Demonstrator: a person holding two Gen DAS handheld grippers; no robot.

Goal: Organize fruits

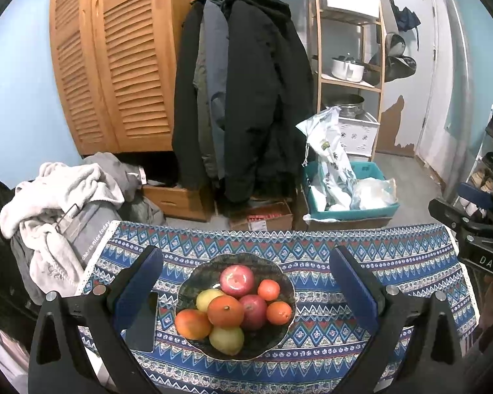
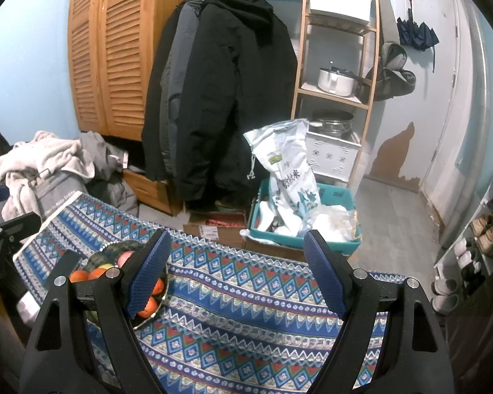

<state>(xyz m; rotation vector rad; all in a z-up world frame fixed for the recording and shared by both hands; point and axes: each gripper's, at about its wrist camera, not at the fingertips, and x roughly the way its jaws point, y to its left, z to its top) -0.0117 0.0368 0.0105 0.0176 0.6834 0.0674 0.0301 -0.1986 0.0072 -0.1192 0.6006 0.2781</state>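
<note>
Eight fruits (image 1: 235,308) sit heaped in a dark bowl (image 1: 187,282) on the table (image 1: 394,262), between the wide, empty left tongs (image 1: 246,282); right tongs (image 2: 236,272) wide beside it, coats (image 1: 246,92) behind.

I see the fruit bowl (image 1: 281,335) at lower centre on the tablecloth (image 1: 410,279); coats (image 1: 246,98) hang behind, louvred wardrobe (image 1: 115,65) upper left.

Black left gripper (image 1: 245,282), blue textured pads (image 1: 138,287), silver screws, right gripper (image 2: 236,272) alike
</note>
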